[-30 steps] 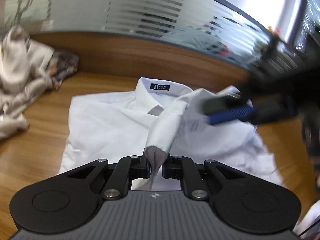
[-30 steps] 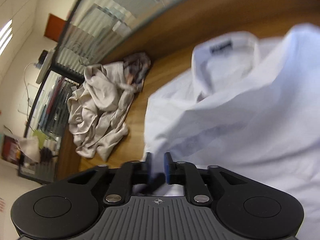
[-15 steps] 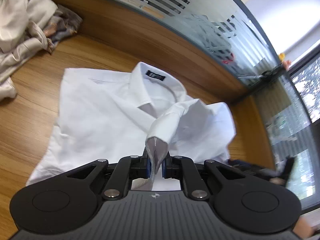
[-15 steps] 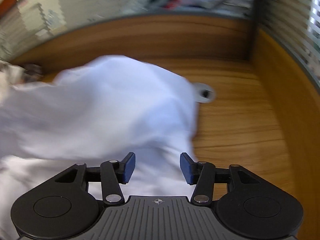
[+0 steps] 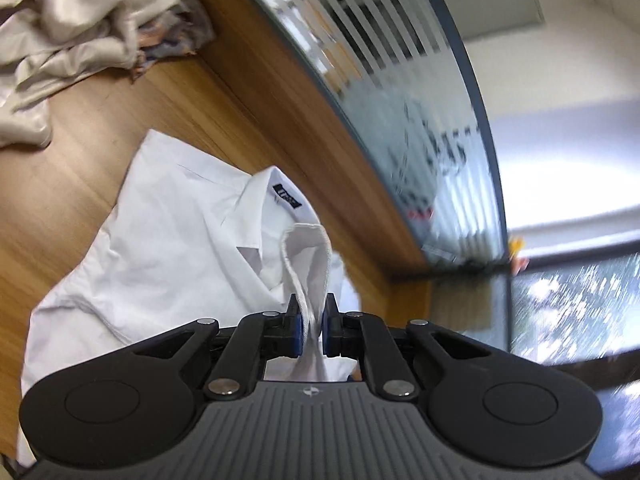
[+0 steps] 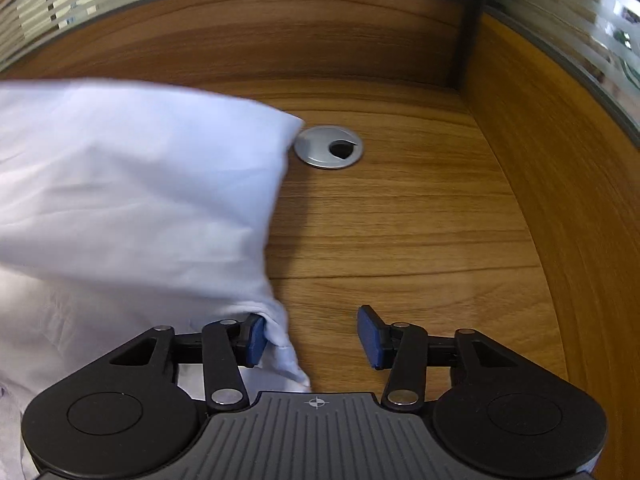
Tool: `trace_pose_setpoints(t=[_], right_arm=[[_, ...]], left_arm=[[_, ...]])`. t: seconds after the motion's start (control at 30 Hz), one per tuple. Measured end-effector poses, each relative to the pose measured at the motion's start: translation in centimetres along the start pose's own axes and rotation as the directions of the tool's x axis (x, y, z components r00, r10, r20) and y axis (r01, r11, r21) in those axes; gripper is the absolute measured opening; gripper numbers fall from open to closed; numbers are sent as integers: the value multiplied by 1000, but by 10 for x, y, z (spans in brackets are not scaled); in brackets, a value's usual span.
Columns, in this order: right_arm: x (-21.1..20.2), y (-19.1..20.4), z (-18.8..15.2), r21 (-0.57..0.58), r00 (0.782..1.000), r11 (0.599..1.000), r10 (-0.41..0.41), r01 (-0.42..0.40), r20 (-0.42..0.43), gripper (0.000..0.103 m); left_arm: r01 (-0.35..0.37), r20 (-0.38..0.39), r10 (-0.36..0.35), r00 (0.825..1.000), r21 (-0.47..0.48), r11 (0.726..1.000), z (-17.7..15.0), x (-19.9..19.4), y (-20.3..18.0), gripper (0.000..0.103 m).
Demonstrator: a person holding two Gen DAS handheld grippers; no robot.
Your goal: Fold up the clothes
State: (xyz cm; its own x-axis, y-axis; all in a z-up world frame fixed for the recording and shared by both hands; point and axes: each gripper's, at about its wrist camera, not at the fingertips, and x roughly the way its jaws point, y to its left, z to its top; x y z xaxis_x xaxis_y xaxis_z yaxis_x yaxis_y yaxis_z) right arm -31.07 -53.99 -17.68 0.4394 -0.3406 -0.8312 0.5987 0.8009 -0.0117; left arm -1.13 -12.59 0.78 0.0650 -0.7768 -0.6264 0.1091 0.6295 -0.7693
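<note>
Left gripper (image 5: 311, 330) clamps shirt (image 5: 168, 248) cuff; right gripper (image 6: 311, 338) fingers apart, just widened.

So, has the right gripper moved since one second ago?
Yes. The right gripper has swung to the right: it faced the collar and the beige clothes before, now the grommet at the shirt edge. Its jaws have just been opening, with nothing pinched.

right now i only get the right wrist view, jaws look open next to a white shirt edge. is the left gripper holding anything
Observer: Yes, the left gripper is shut on a strip of the white shirt, lifted above the collar.
Operator: anything else on the desk
Observer: A crumpled beige garment lies beyond the shirt, near the back panel.
Operator: which way is the collar
Observer: The collar faces the glass partition, label showing.
</note>
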Motion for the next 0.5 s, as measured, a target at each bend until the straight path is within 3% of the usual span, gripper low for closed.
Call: trace_pose_setpoints(t=[0.17,0.23,0.43,0.47,0.5], right_arm=[[1,4,-4,-73,999,997,-7,10,37,58],[-3,4,-5,-79,999,997,-2,6,46,58],[-16,8,-5,-166,999,986,29,-23,28,53],[-18,9,-6,-182,999,983,29,-25,24,51],[-20,9,-6,-193,999,981,30,-25,22,51]], left_arm=[[-71,-26,70,997,-33,997,-8,-1,28,9],[-129,-35,129,991,-7,992,-16,3,42,9],[-286,-47,294,955,125,950,-43,24,74,14],[-310,-26,320,947,175,934,-47,26,75,17],[-333,-3,343,939,228,915,-51,28,74,28]])
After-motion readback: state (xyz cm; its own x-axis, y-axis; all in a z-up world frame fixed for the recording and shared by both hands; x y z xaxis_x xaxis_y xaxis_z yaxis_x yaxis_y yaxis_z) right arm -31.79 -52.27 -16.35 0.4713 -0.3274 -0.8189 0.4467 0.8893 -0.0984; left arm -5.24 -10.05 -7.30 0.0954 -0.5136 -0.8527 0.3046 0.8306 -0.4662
